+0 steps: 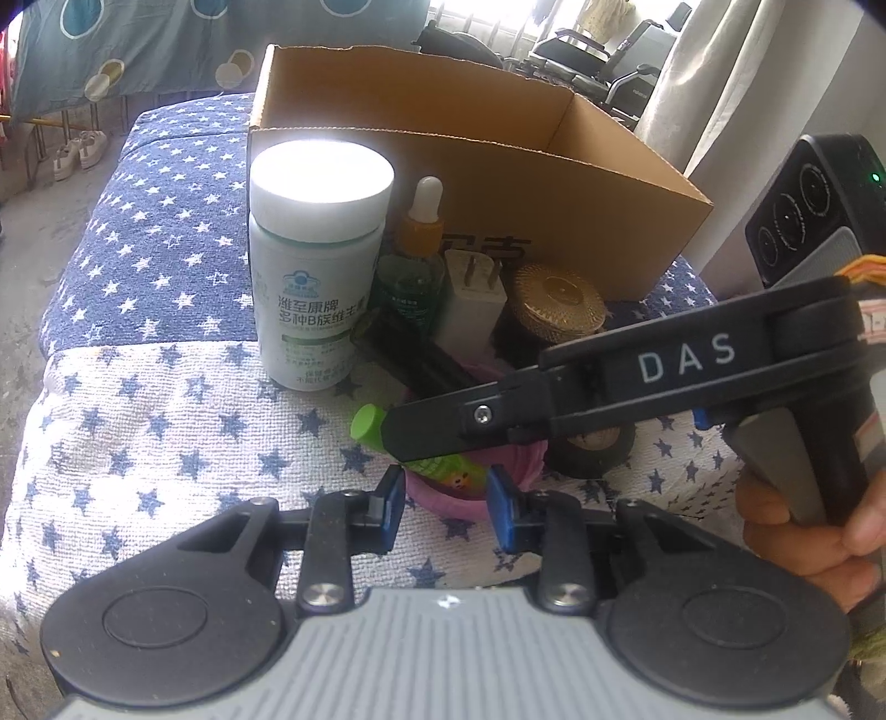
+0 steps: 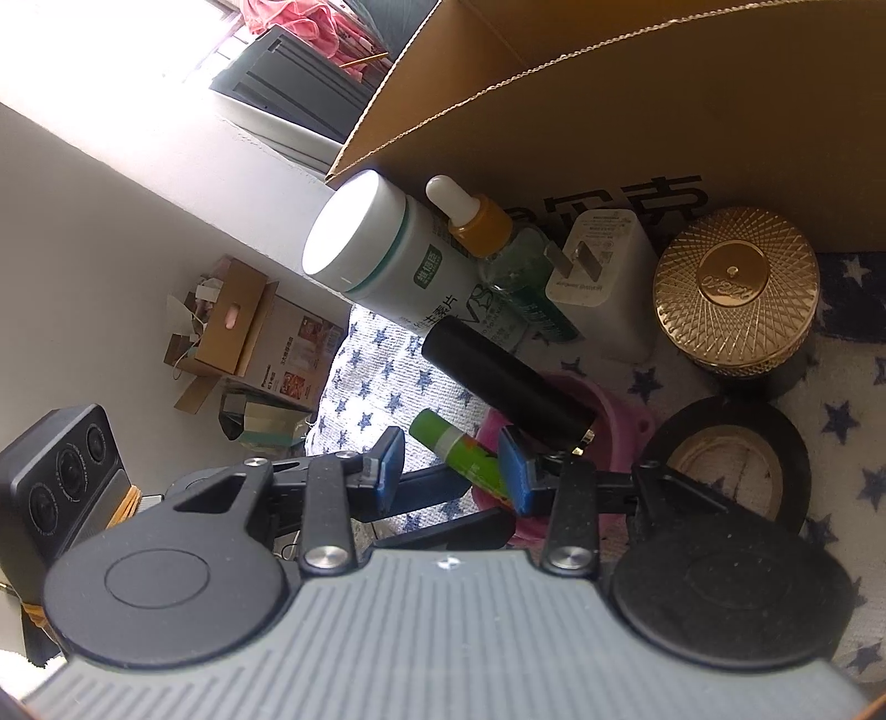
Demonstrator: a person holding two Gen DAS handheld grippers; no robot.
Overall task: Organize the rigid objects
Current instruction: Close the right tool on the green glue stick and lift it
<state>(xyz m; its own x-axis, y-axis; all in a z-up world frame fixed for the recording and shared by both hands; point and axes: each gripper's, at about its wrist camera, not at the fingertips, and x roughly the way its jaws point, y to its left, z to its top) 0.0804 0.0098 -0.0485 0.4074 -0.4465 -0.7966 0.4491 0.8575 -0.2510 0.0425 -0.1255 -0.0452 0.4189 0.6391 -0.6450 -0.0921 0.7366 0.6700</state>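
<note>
Left gripper (image 1: 443, 498), lower centre: jaws partly apart astride the pink plastic dish's (image 1: 443, 498) rim; grip uncertain. Right gripper (image 2: 454, 471): jaws partly apart around the green glue-stick tube (image 2: 459, 443); contact unclear. Risk: the tube slips, or knocks the black cylinder (image 2: 509, 382) beside it. Surface: star-print towel (image 1: 138, 443); brown cardboard box (image 1: 554, 183) upper centre, daylit window behind.

beyond the star-print cover's (image 1: 138, 266) far left corner, pale shoes (image 1: 77, 152) stand on the floor under a spotted hanging cloth (image 1: 166, 44). a wheelchair (image 1: 598, 61) and a pale curtain (image 1: 736, 83) lie past its far right corner. opened cartons (image 2: 243, 332) sit by the wall.
</note>
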